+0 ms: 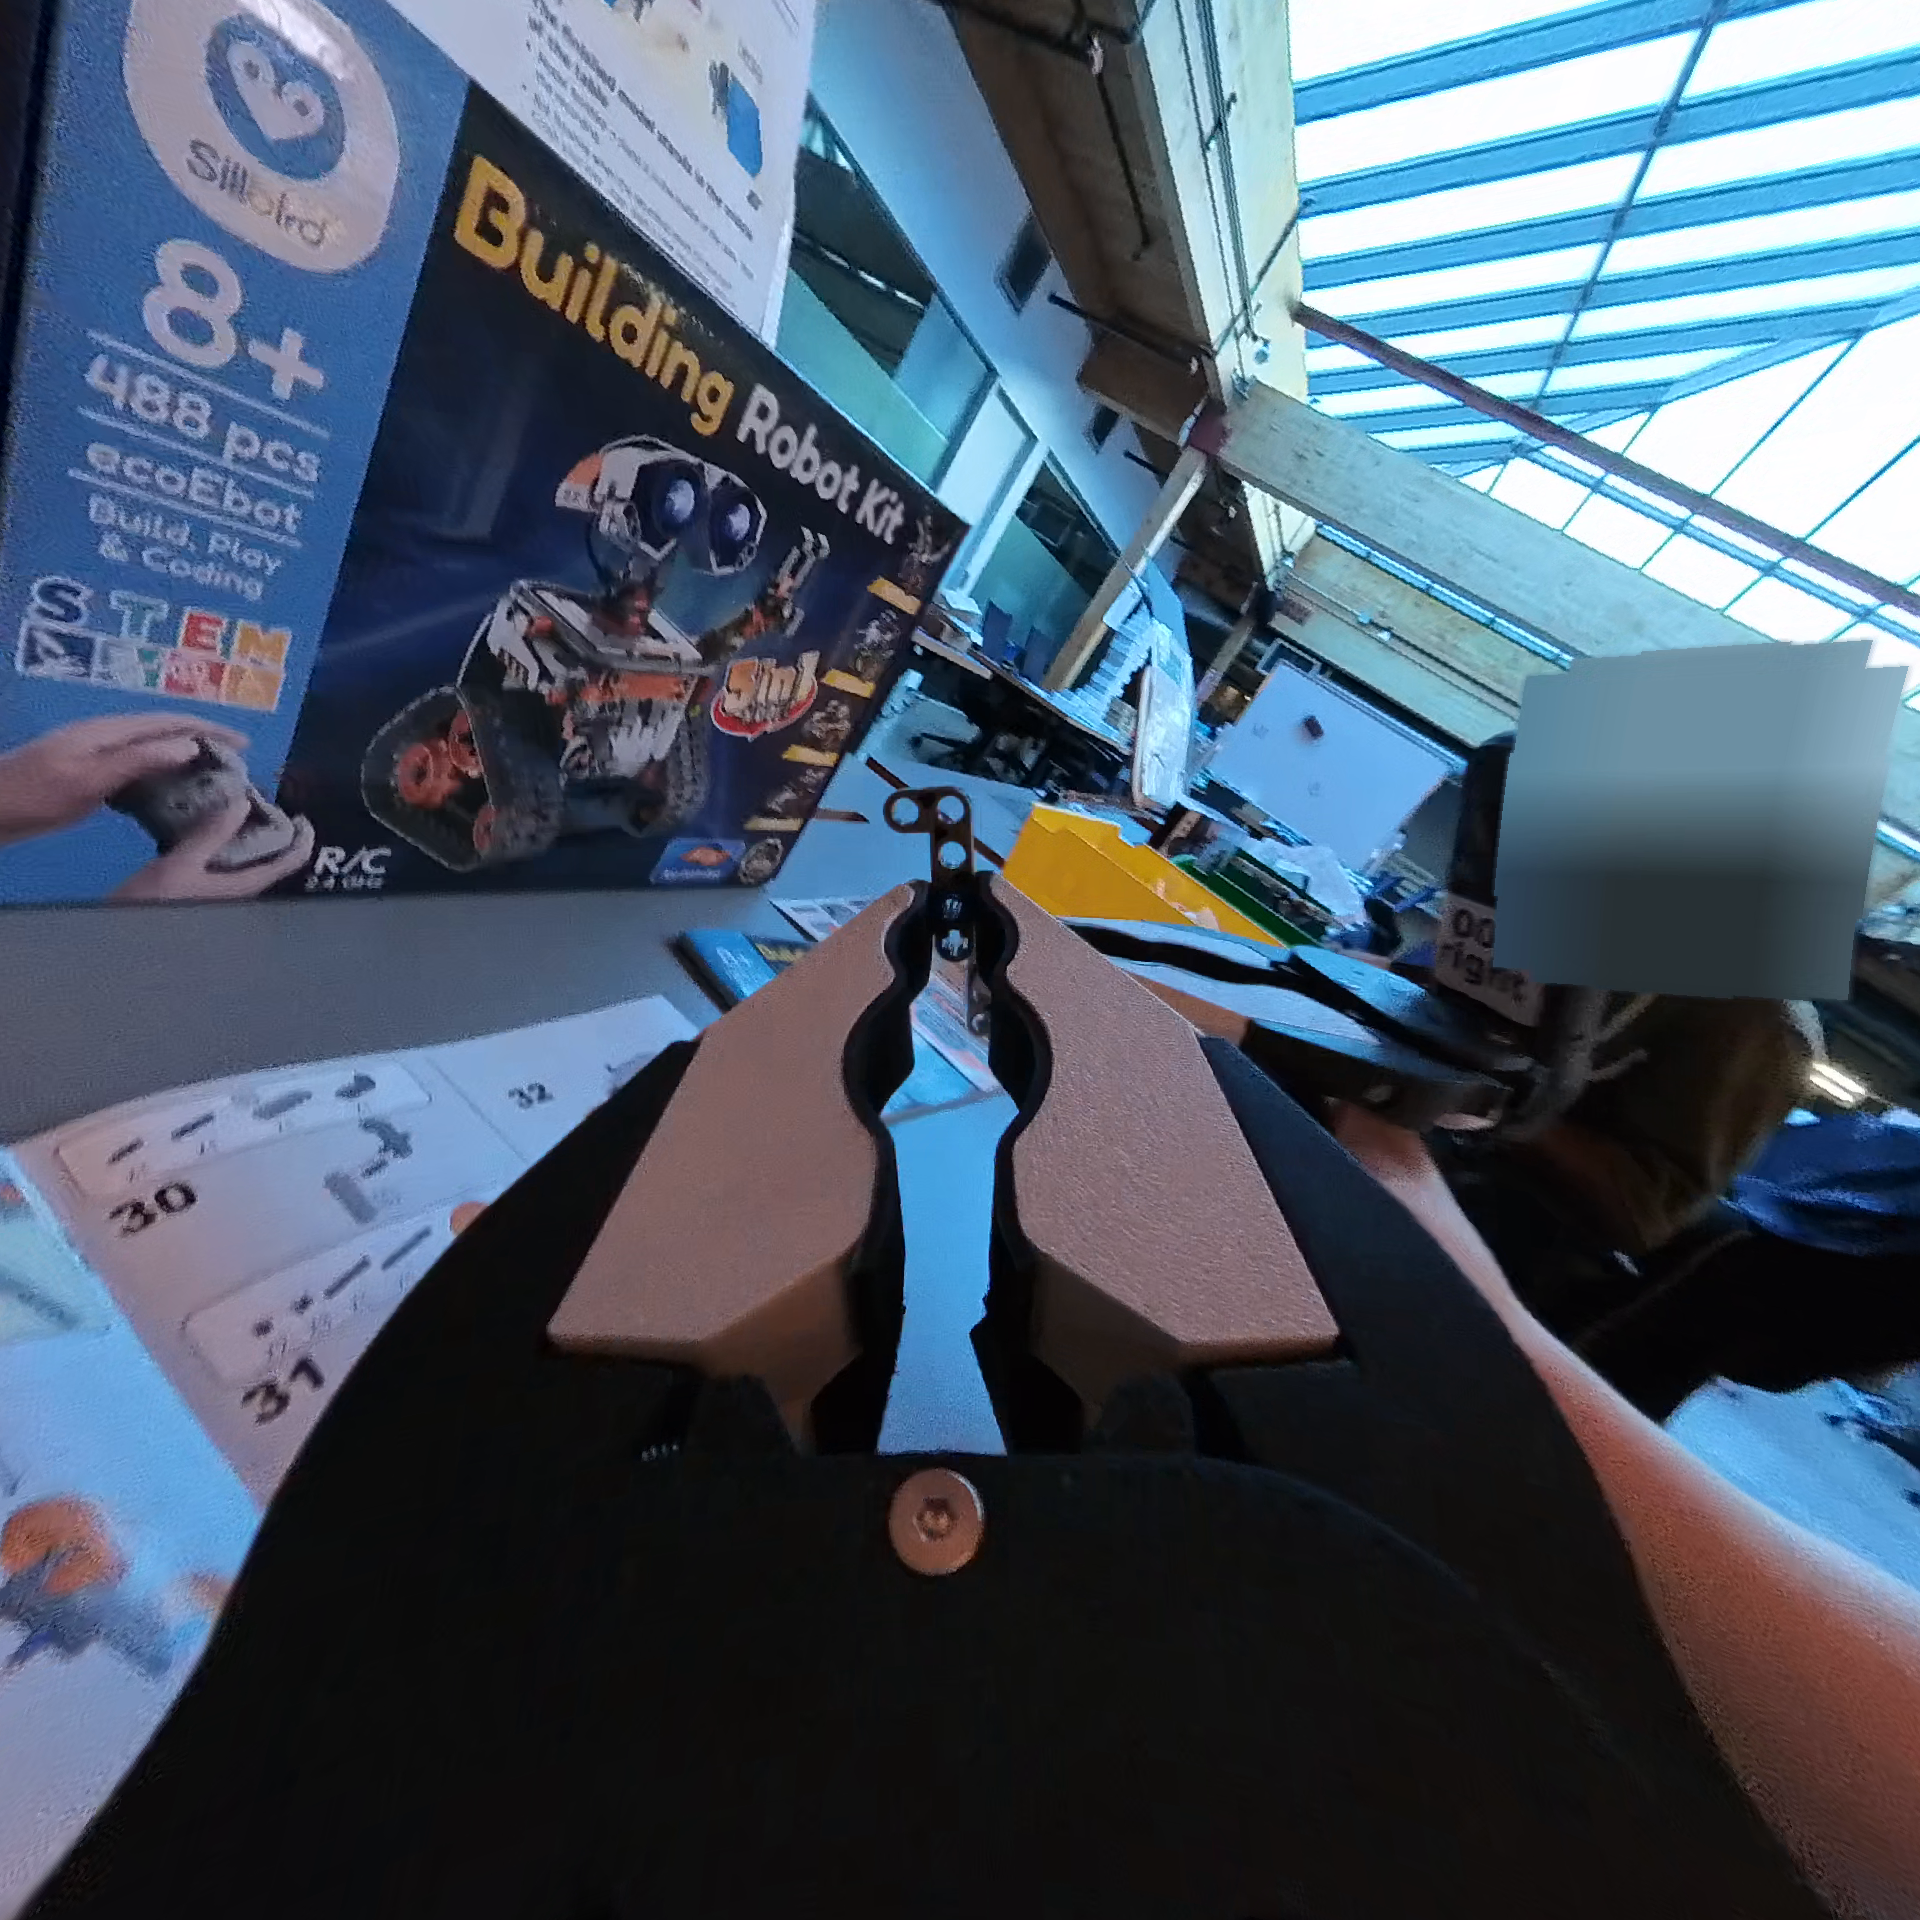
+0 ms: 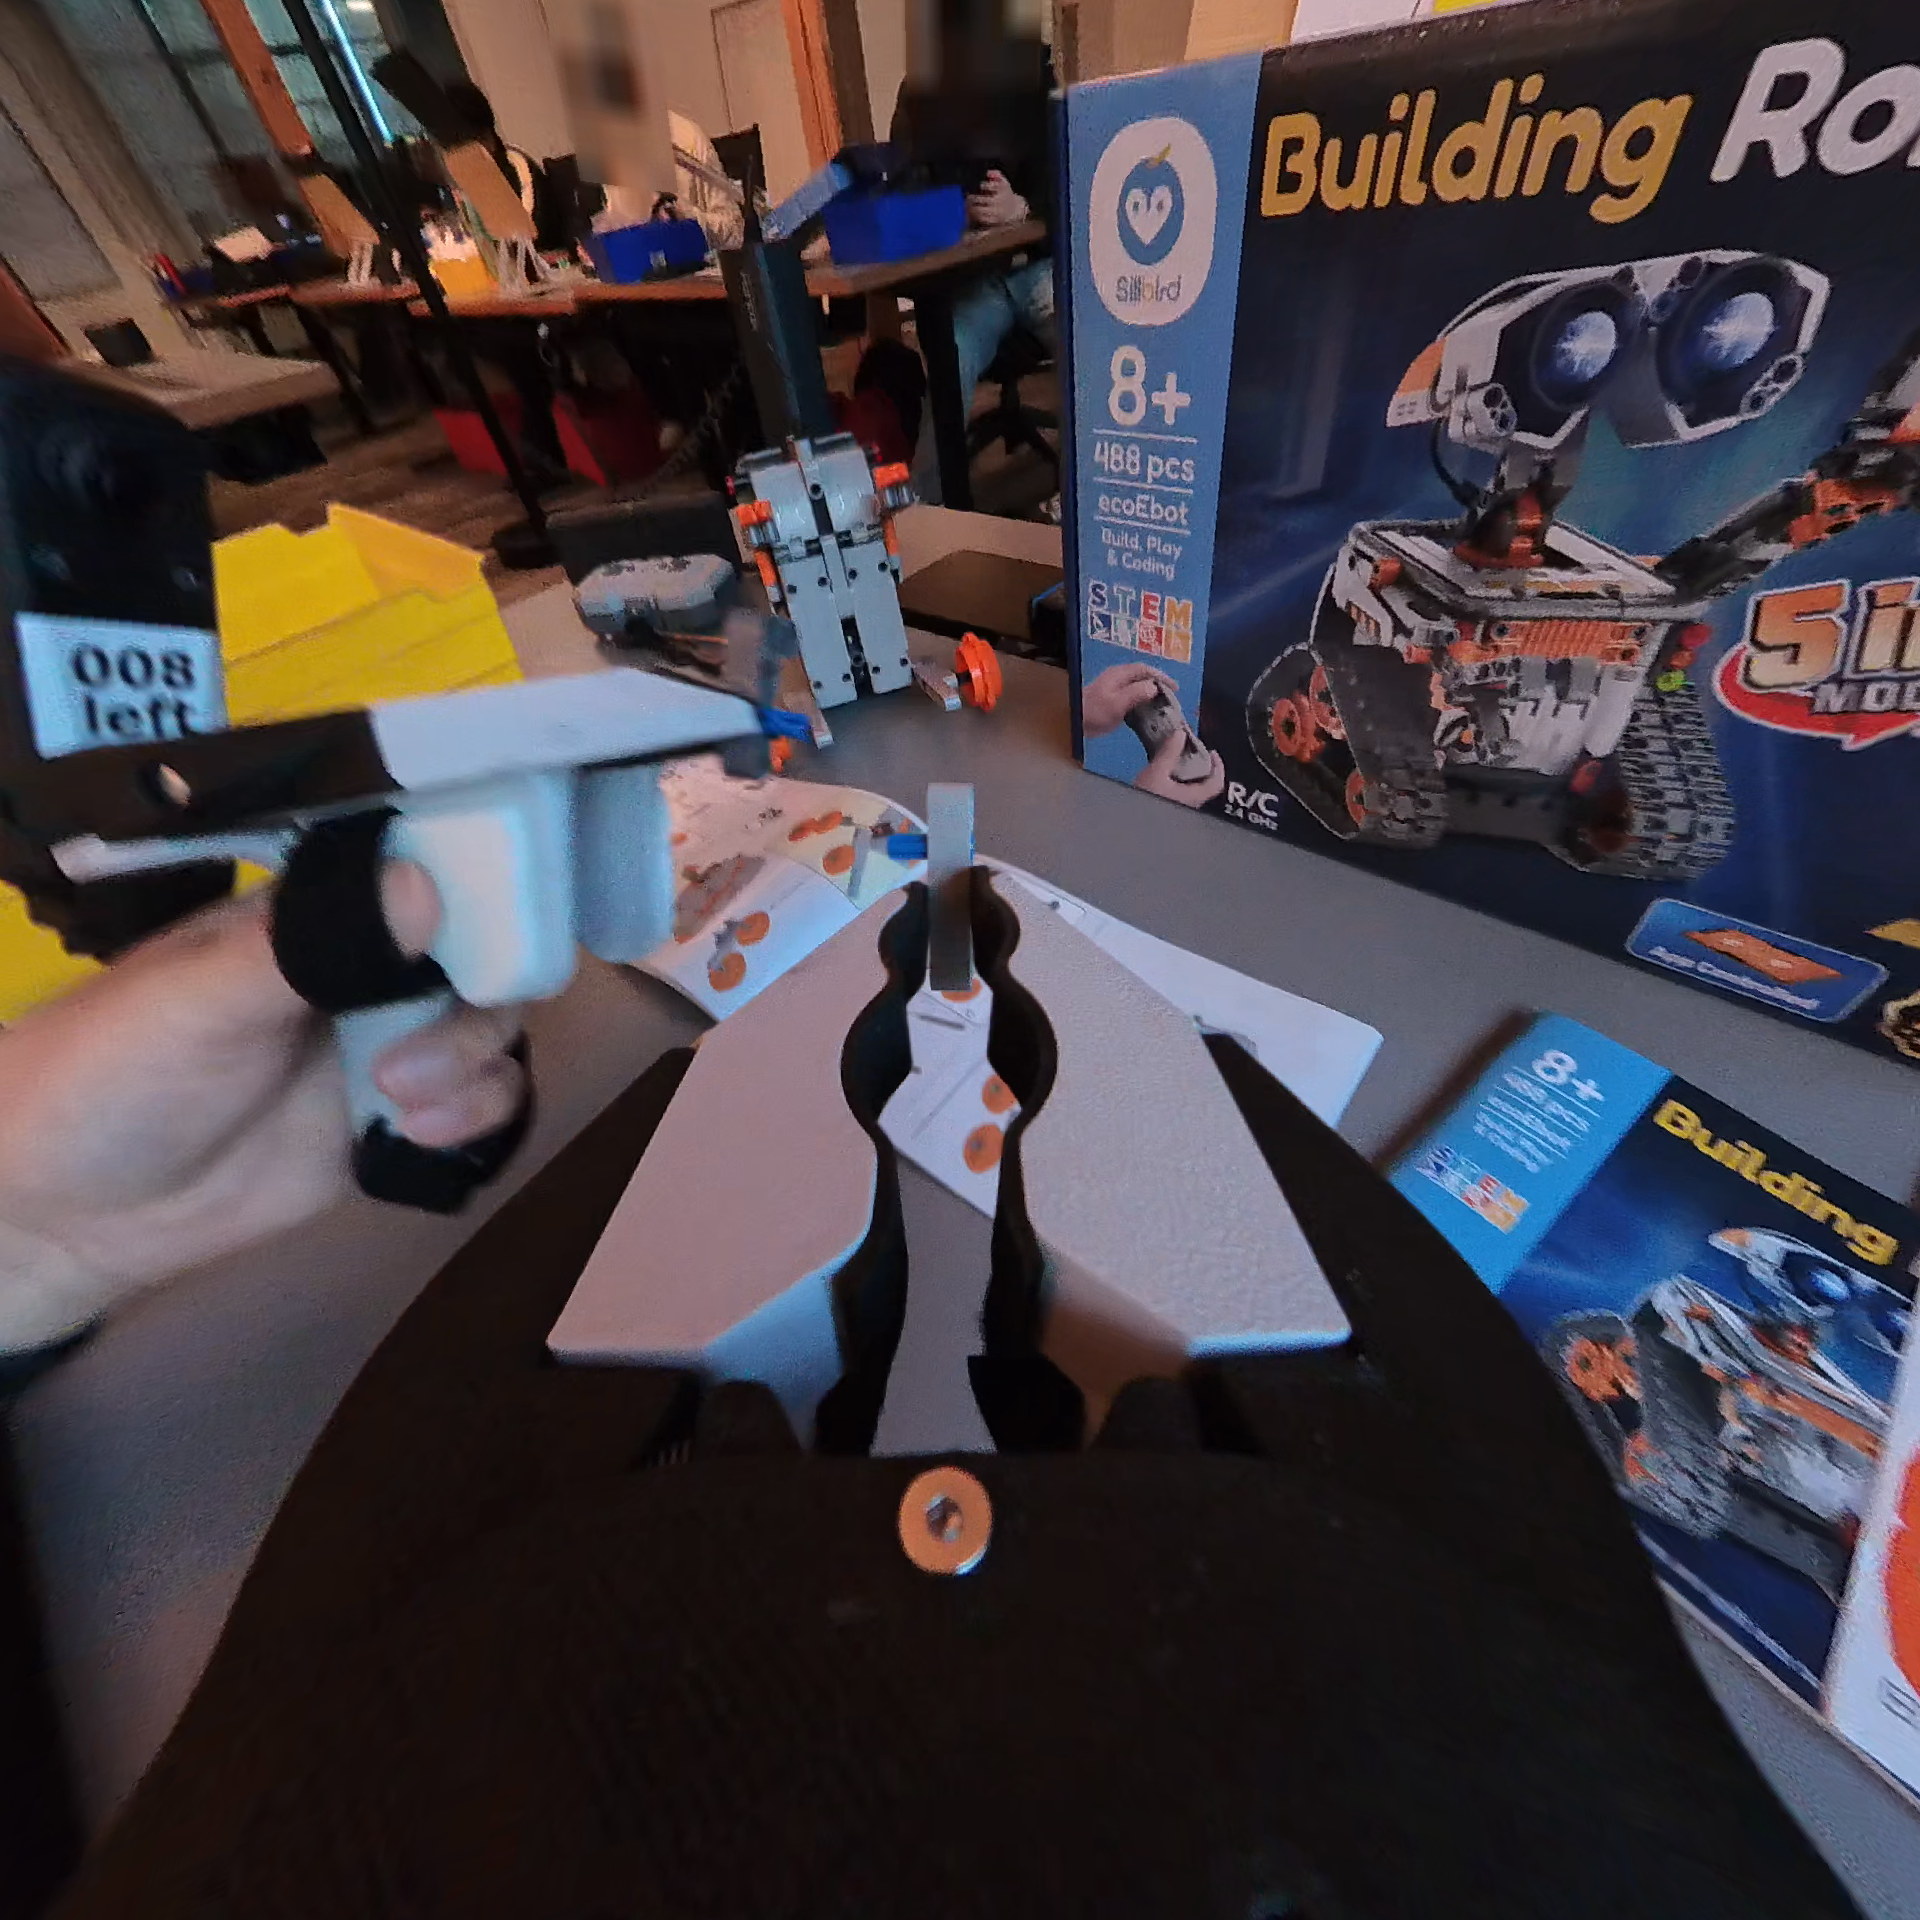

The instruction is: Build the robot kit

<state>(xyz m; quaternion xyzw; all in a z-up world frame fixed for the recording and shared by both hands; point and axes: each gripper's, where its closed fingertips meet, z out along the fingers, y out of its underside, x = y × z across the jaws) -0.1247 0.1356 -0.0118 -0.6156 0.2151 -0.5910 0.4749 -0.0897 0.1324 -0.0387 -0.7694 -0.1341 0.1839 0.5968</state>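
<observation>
Grey tabletop [image 2: 1299, 904] in a workshop hall with glazed roof [image 1: 1621, 208] and further benches [image 2: 623, 291] behind. Printed kit box [image 2: 1507, 468] upright along the far edge; open instruction booklet [image 2: 1195, 997] and closed manual [image 2: 1704, 1299] lying flat; part-built grey and orange model [image 2: 831, 582] beside yellow bin [image 2: 353, 613]. Left gripper [image 1: 954, 904] clamped on a dark holed beam [image 1: 940, 842], raised off the table. Right gripper [image 2: 951, 914] pinching a grey beam [image 2: 949, 883] with blue pin [image 2: 904, 847]. Bare tabletop lies between booklet and box. Left-hand edge blurred.
</observation>
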